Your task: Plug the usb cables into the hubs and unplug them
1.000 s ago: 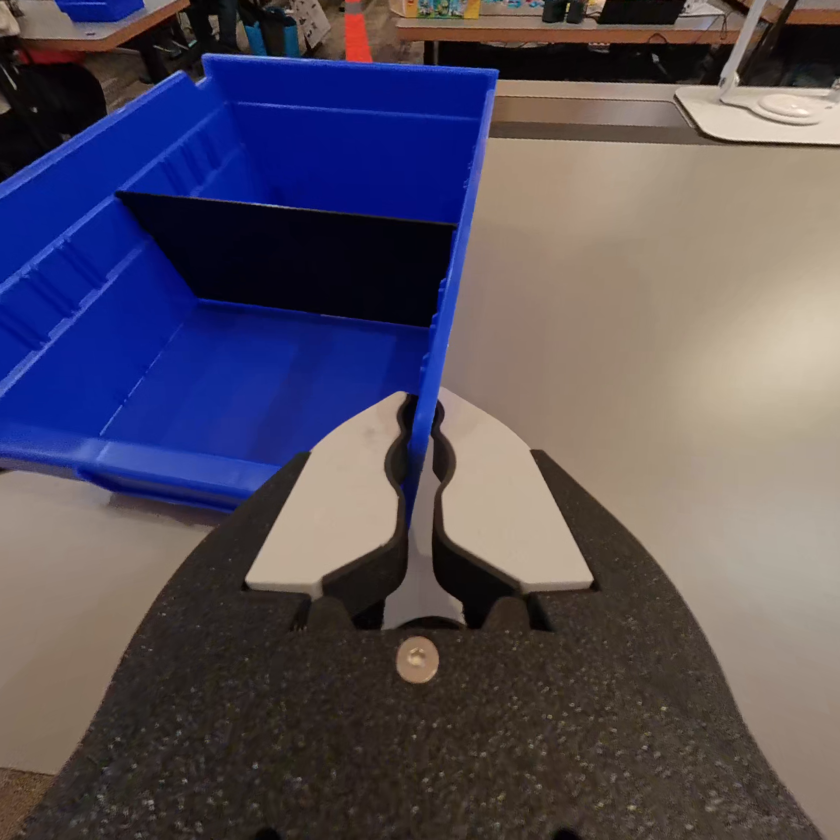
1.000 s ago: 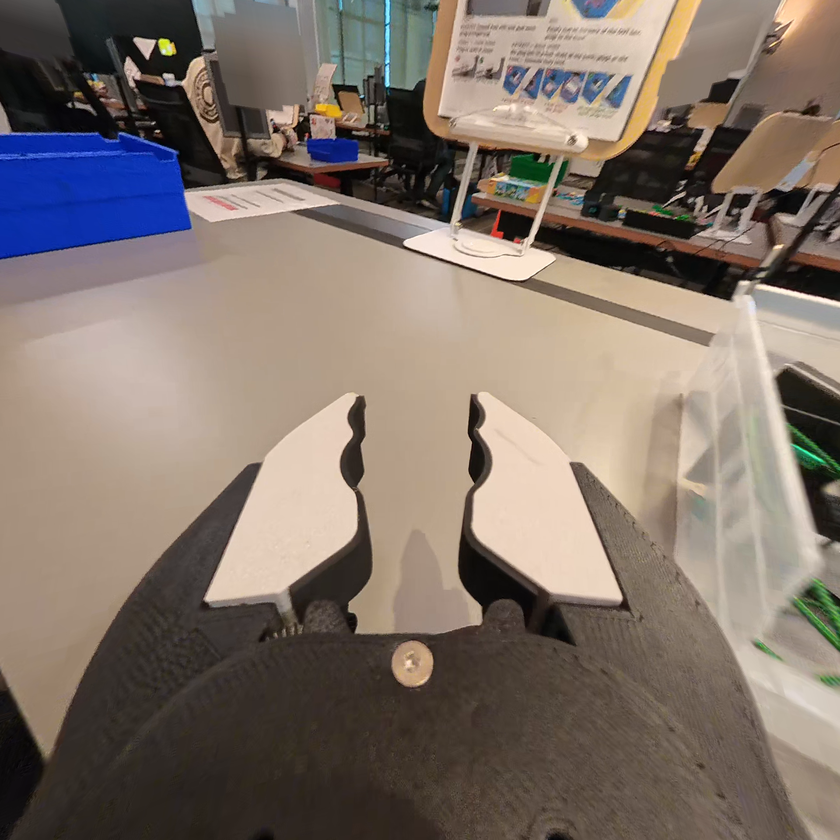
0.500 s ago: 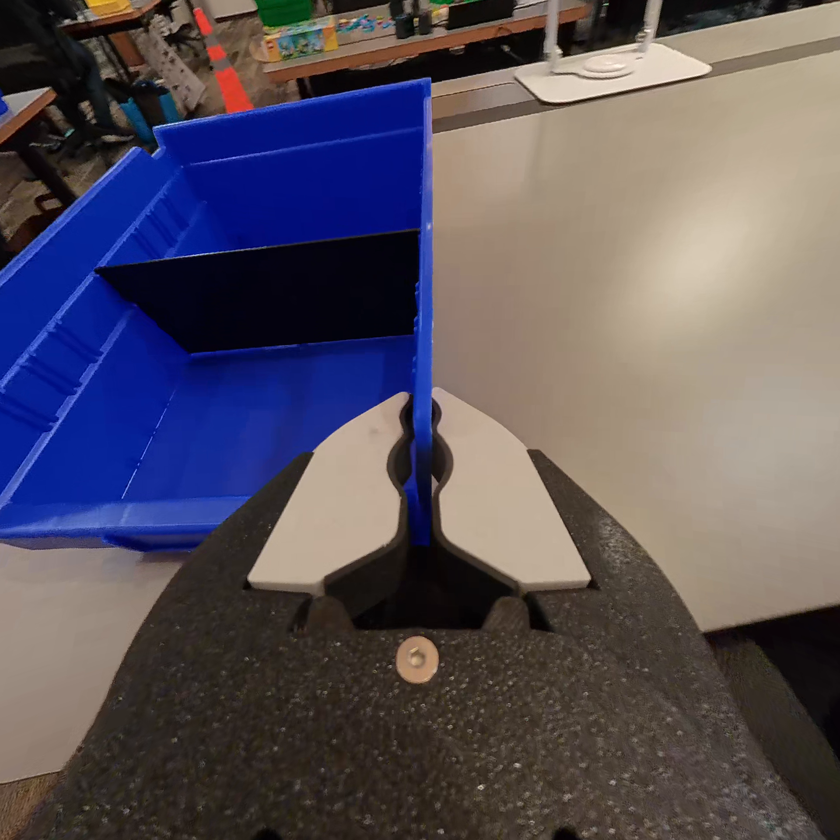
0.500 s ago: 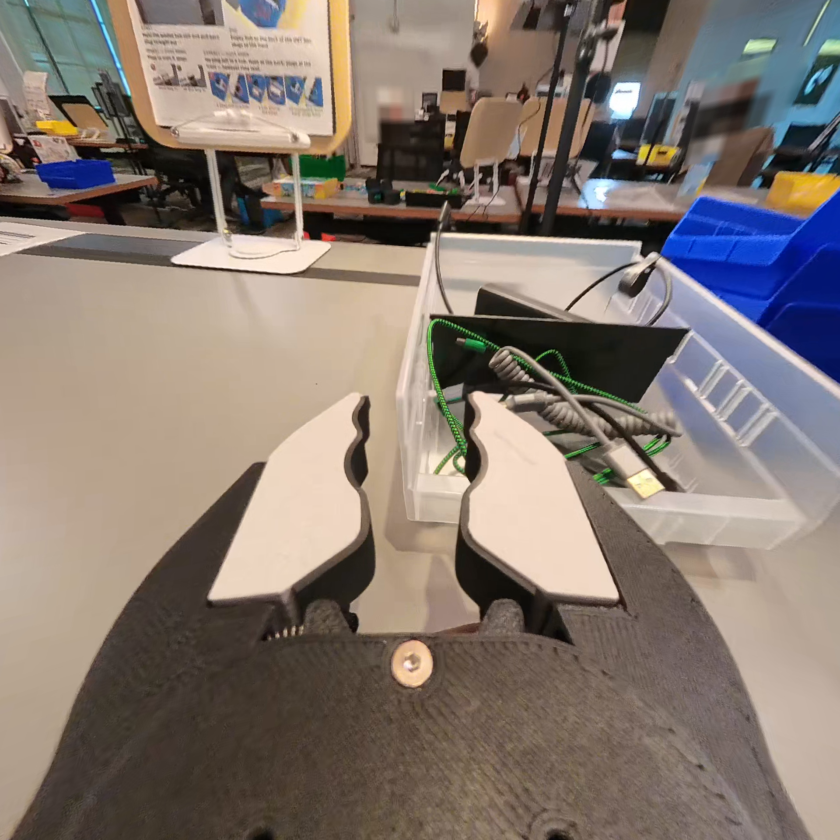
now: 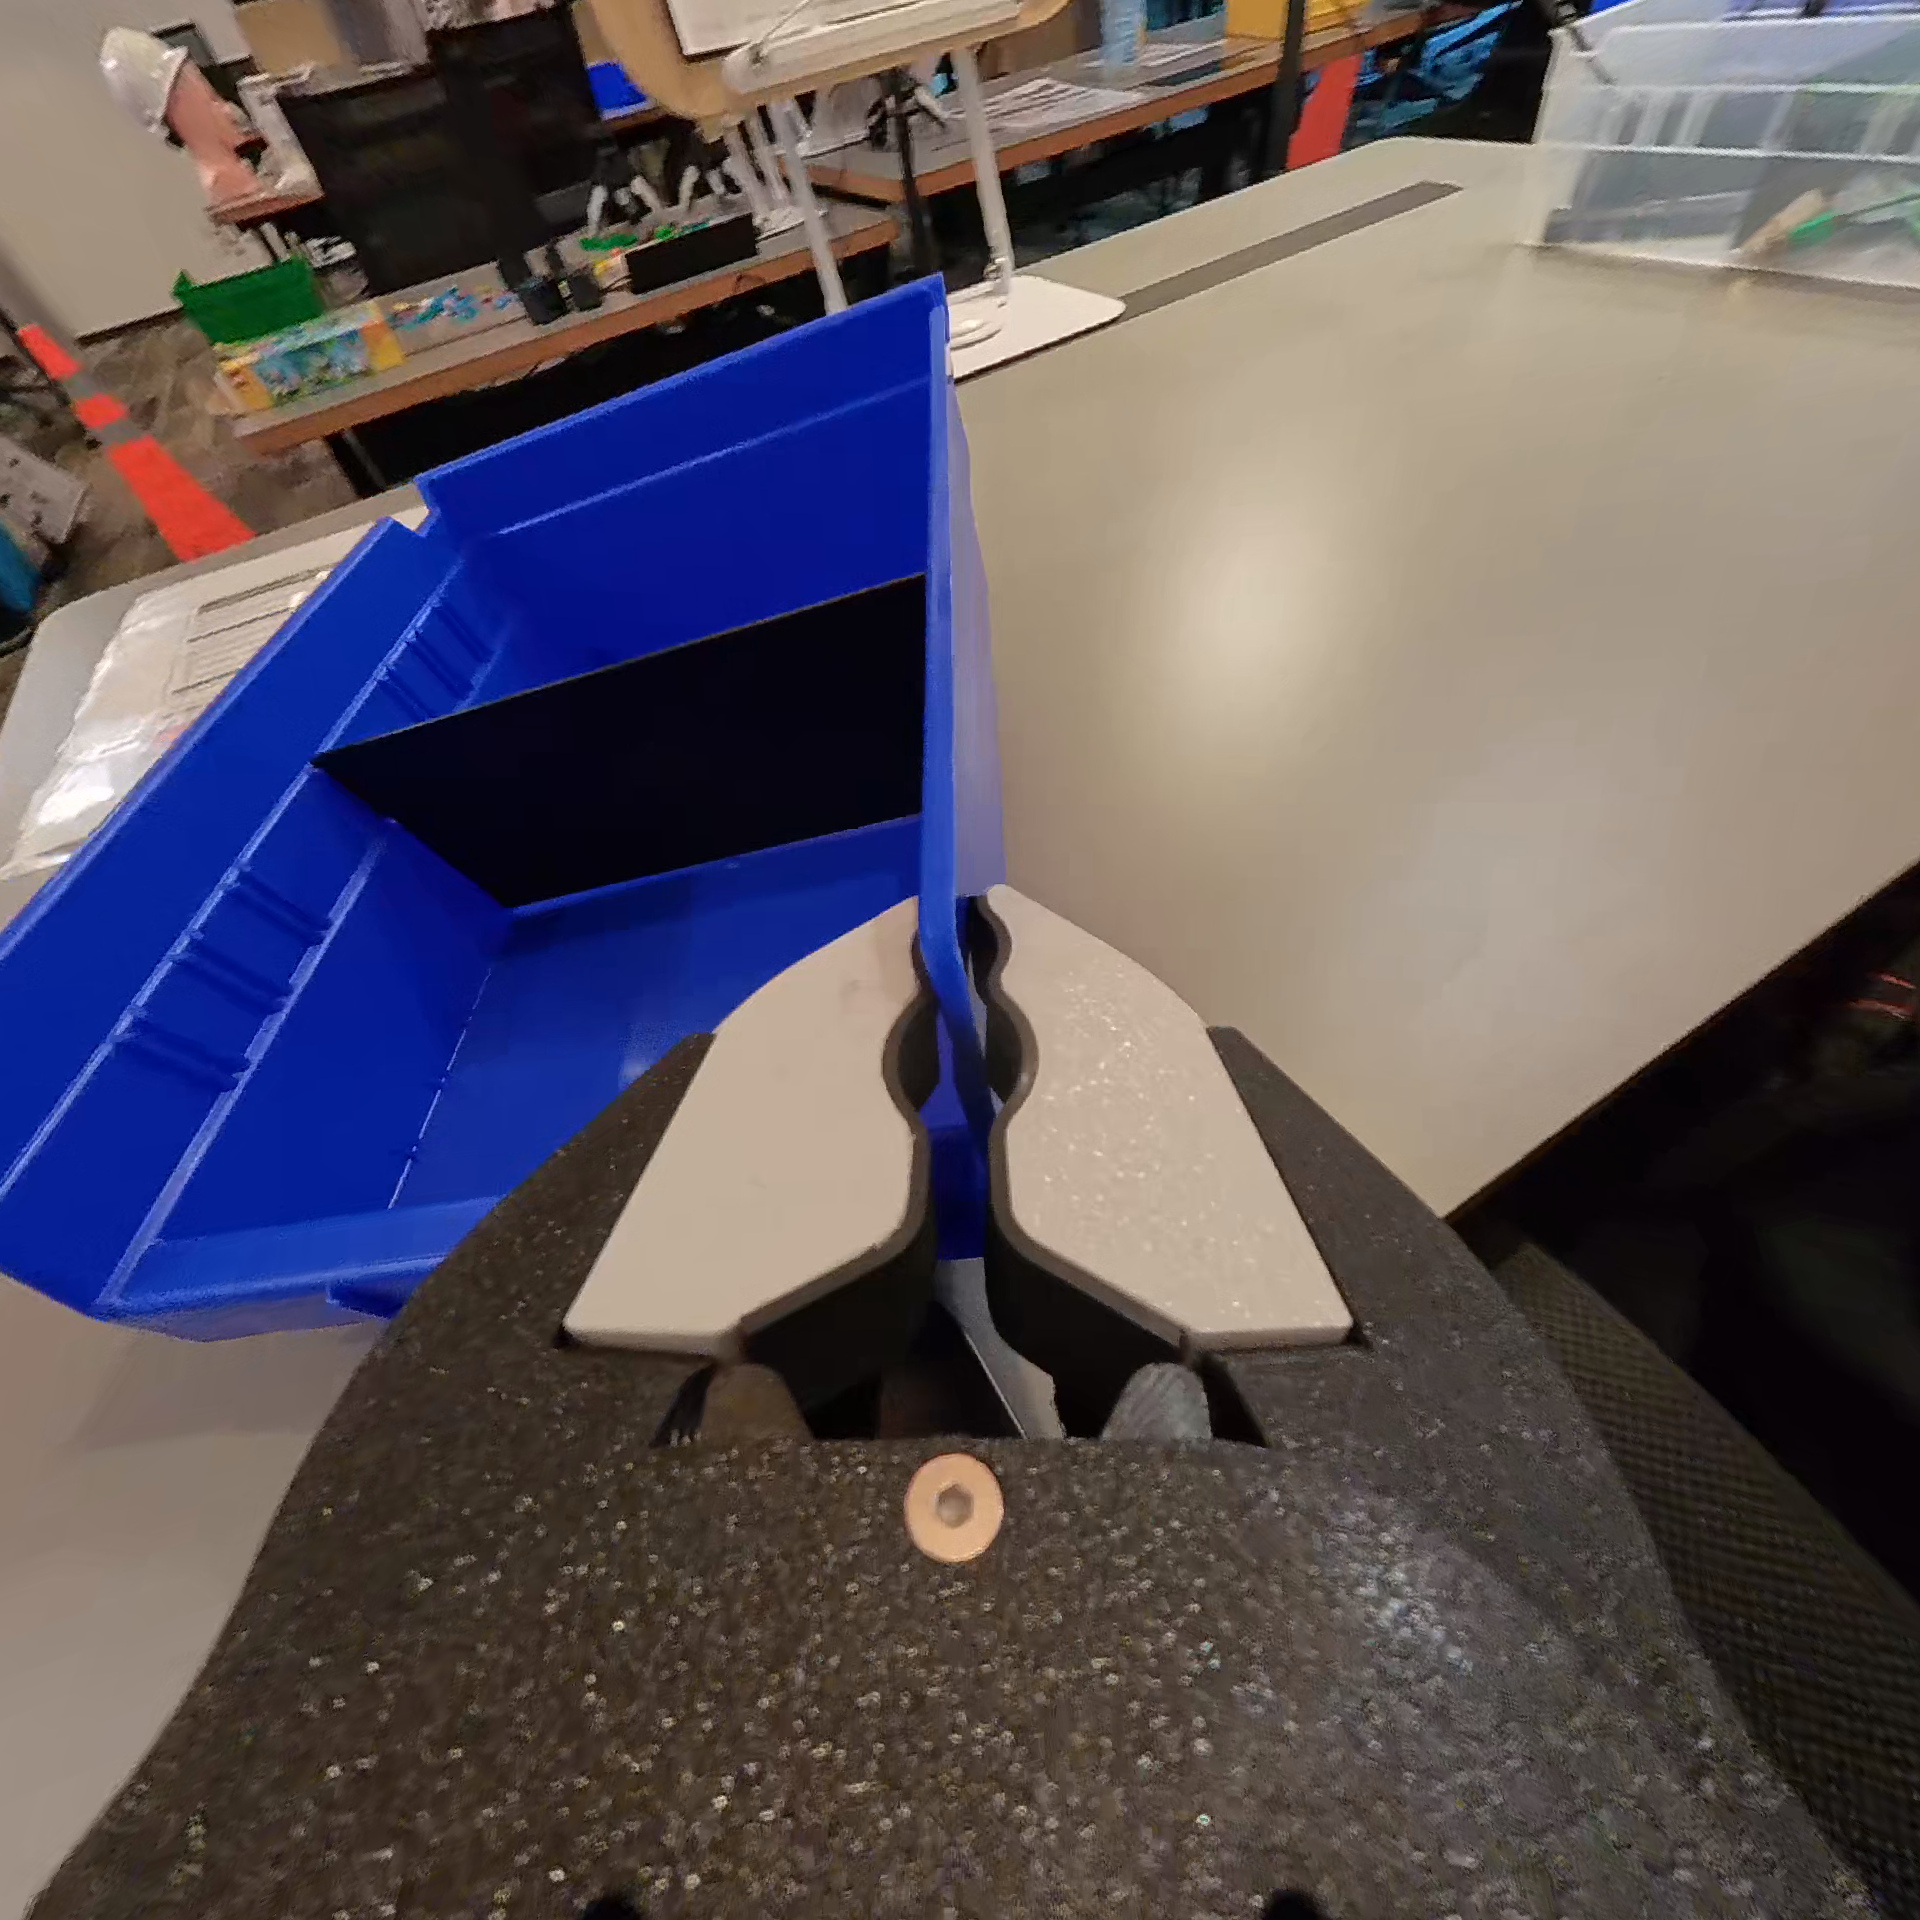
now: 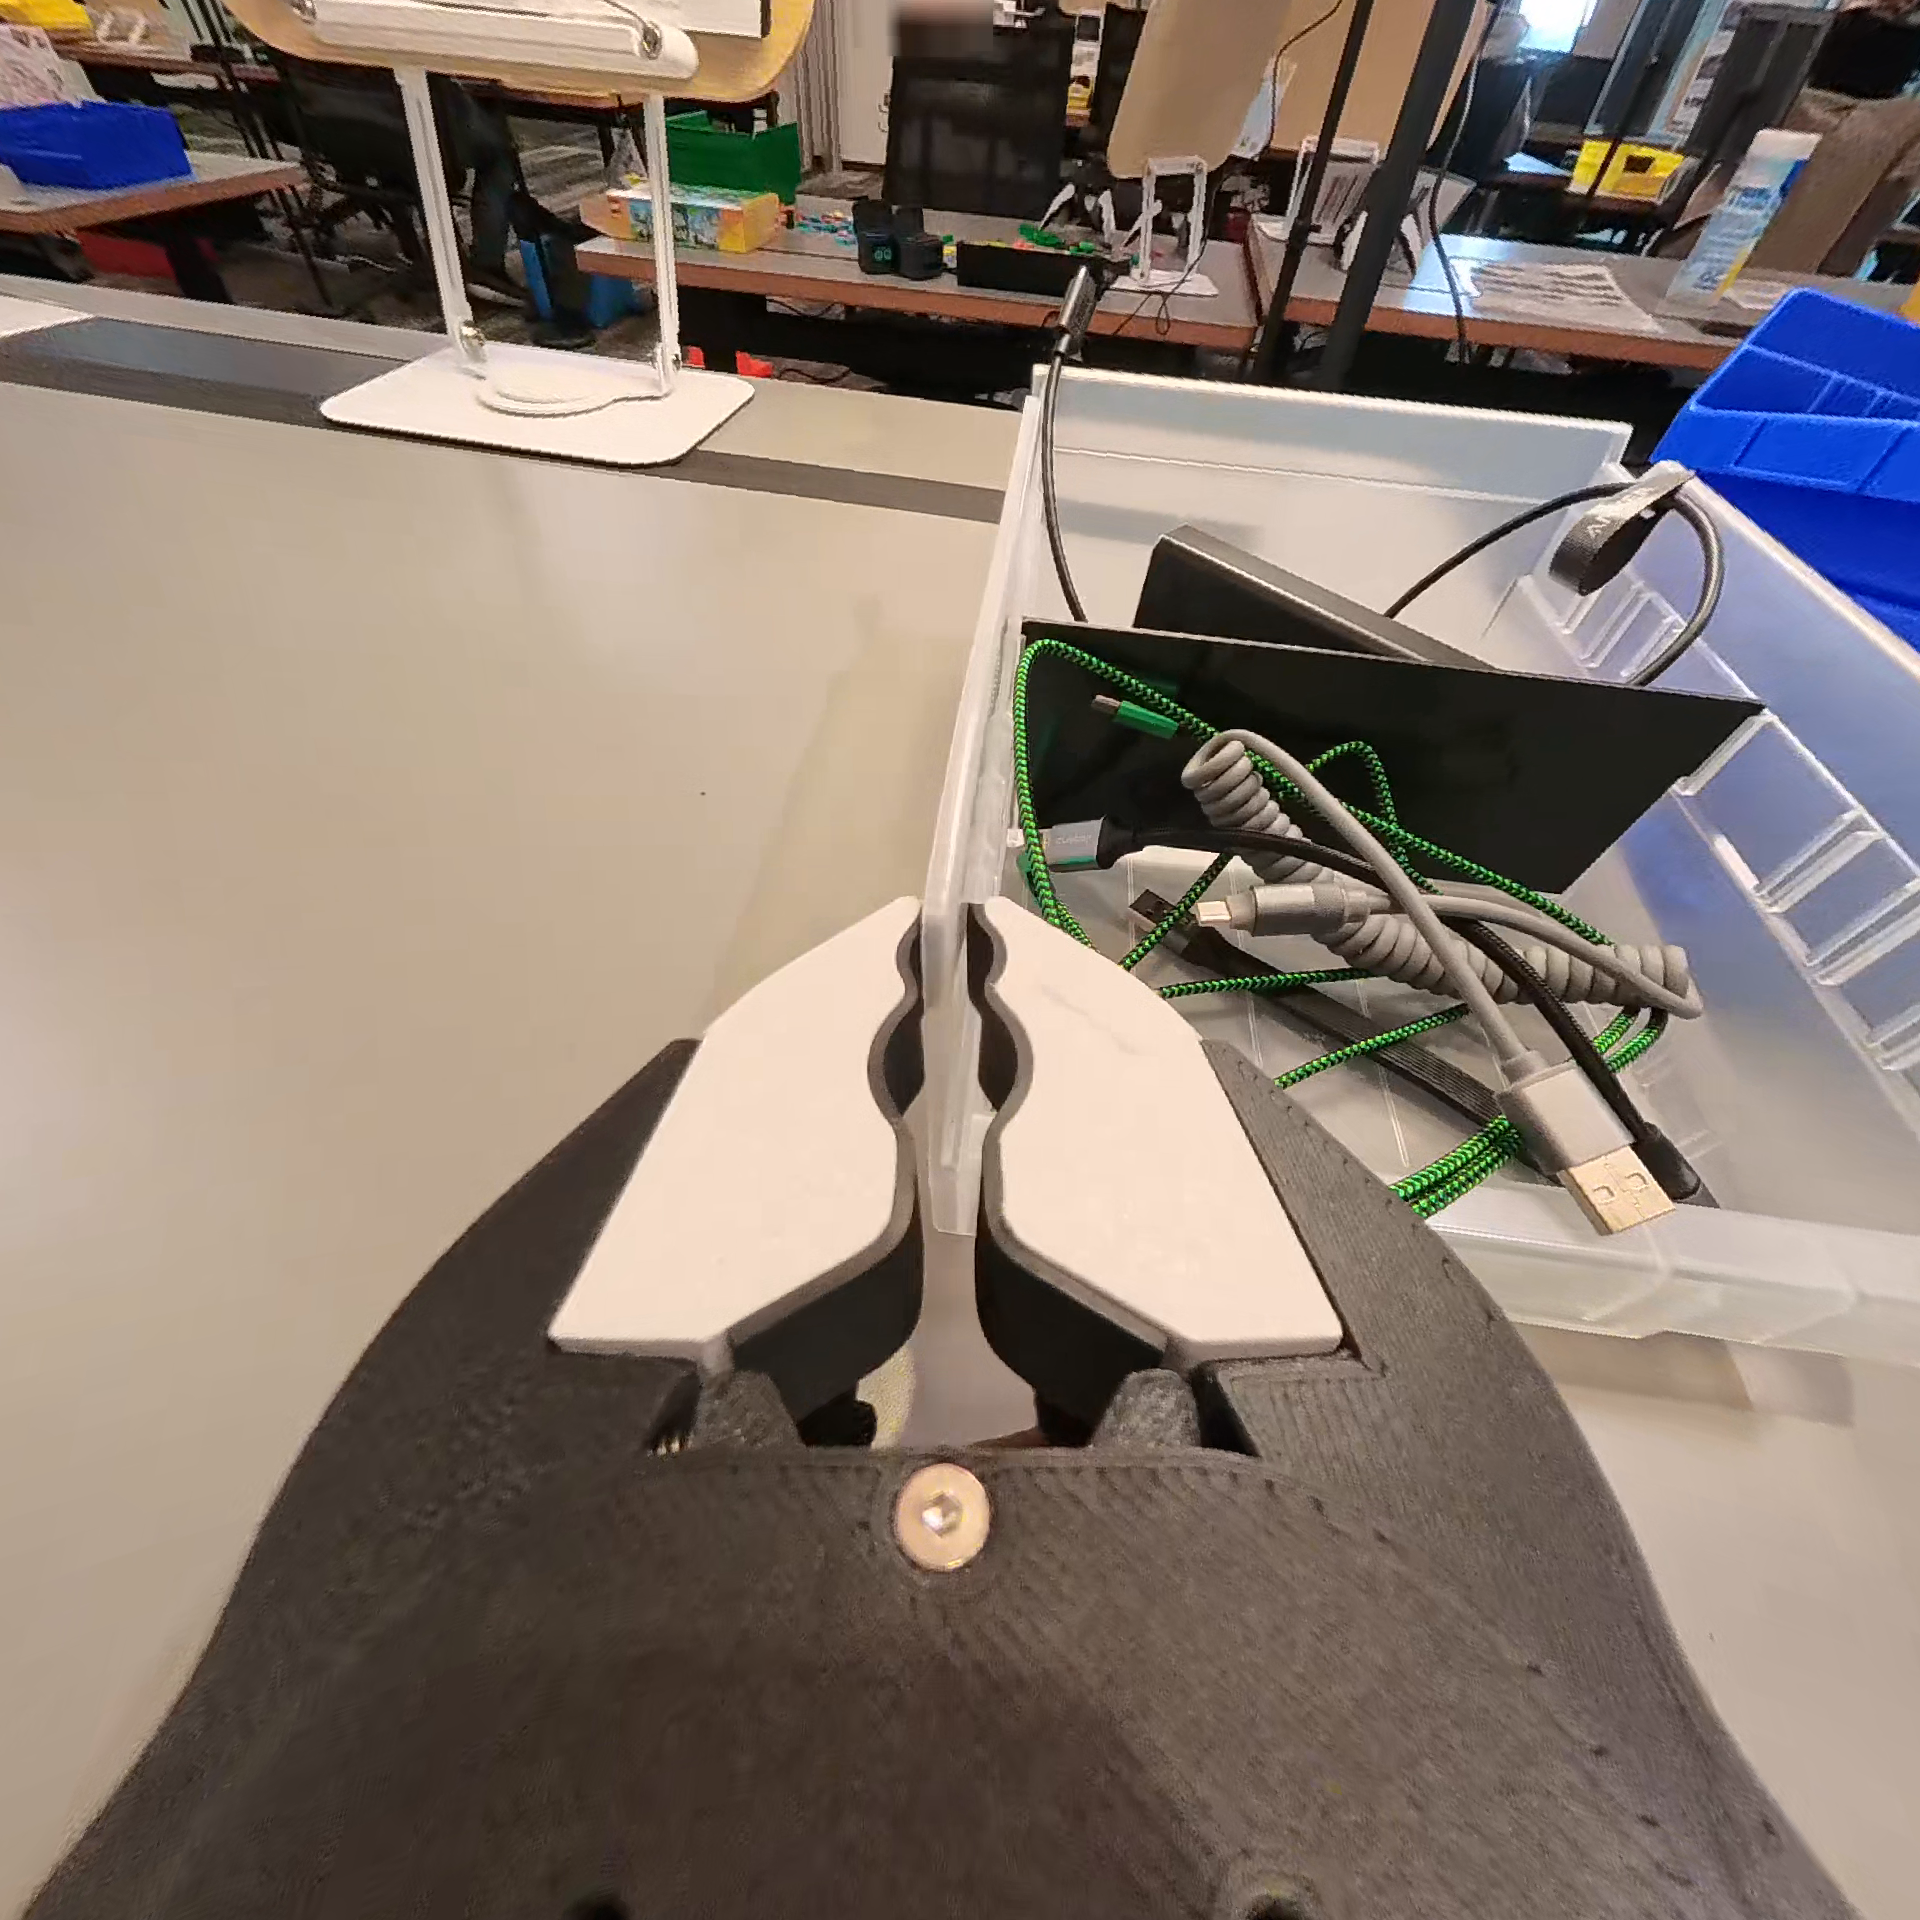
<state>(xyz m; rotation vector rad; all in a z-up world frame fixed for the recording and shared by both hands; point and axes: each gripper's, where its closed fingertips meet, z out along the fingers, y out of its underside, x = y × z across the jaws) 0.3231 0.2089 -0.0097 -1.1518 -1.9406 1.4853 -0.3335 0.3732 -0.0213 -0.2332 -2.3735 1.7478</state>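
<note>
My left gripper (image 5: 945,920) is shut on the right wall of an empty blue bin (image 5: 665,499) that has a black divider (image 5: 644,748). My right gripper (image 6: 945,920) is shut on the left wall of a clear bin (image 6: 1299,436). That bin holds a green braided cable (image 6: 1382,1039), a grey coiled cable (image 6: 1444,935) with a USB plug (image 6: 1616,1190), black cables, a black divider (image 6: 1403,748) and a dark box-like device (image 6: 1247,587) behind it. The clear bin also shows far right in the left wrist view (image 5: 1725,135).
Both bins sit on a grey table (image 6: 416,727). A white sign stand (image 6: 540,400) stands at the table's far side. Another blue bin (image 6: 1829,405) lies beyond the clear one. The table's near right edge (image 5: 1662,1039) drops off to a dark floor. Spacing between my two grippers at the tips: around 70 cm.
My right gripper swung right to the clear bin and closed on its left wall. My left gripper kept its hold on the blue bin's wall and turned it, so the view swung right.
</note>
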